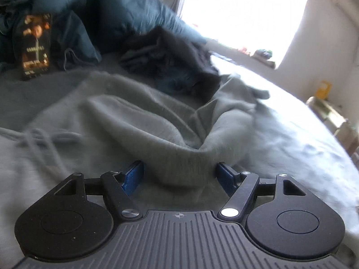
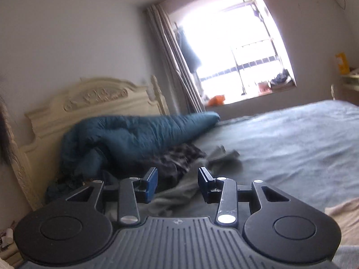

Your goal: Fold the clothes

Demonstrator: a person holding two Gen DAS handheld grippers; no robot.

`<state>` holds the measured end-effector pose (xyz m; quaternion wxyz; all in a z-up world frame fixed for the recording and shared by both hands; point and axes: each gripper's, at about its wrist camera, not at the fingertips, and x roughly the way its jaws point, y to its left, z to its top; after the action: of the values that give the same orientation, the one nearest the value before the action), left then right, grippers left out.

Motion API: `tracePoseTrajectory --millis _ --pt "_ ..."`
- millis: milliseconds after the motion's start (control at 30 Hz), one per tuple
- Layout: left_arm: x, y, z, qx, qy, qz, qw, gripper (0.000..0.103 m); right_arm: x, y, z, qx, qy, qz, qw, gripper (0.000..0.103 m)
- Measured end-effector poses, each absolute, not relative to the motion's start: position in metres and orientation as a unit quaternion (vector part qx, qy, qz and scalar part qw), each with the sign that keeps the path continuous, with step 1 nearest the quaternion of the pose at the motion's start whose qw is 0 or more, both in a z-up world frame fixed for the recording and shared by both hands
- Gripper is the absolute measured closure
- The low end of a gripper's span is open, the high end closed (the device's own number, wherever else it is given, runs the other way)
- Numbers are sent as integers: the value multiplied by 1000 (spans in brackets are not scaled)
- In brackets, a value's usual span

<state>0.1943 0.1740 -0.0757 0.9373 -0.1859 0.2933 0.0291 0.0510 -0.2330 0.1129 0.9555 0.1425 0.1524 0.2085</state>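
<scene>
Left gripper [image 1: 179,174]: blue-padded fingers [image 1: 132,177] spread wide, with a raised ridge of the grey garment [image 1: 139,121] lying between them; whether the pads touch the cloth cannot be told, and they are not pinching it. Right gripper [image 2: 177,182]: fingers [image 2: 151,182] parted and empty, held above the bed [image 2: 291,148] with the same grey garment trailing beneath and ahead of it. The garment lies crumpled on the grey bedsheet, its far end meeting a dark garment [image 1: 170,67] near the teal duvet [image 2: 134,134] heaped against the cream headboard [image 2: 89,103]. A drawcord [image 1: 40,139] shows at the left, suggesting a hooded or waisted piece. The fabric appears thick, fleecy and limp: judged light, soft, non-slippery and not fragile, but likely to sag and bunch when lifted. A firm hold is best taken at an edge or hem, one corner per gripper, rather than on a mid-cloth ridge.
</scene>
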Motion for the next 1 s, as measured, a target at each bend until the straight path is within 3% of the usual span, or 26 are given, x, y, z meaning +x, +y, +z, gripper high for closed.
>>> tracePoseTrajectory --millis 133,200,533,767,1000 --pt "208 172 -91 -225 282 62 931 29 122 -220 92 161 225 213 937 57" --pt "210 176 -95 -245 268 66 929 26 166 -208 77 175 260 217 924 49" --pt "207 188 -105 -283 233 35 930 20 406 -117 -36 163 389 179 889 48" --pt "203 195 -109 -306 218 17 927 20 530 -117 -87 272 371 111 881 48" --pt "202 196 -111 -309 212 12 927 20 610 -126 -102 356 324 85 872 32"
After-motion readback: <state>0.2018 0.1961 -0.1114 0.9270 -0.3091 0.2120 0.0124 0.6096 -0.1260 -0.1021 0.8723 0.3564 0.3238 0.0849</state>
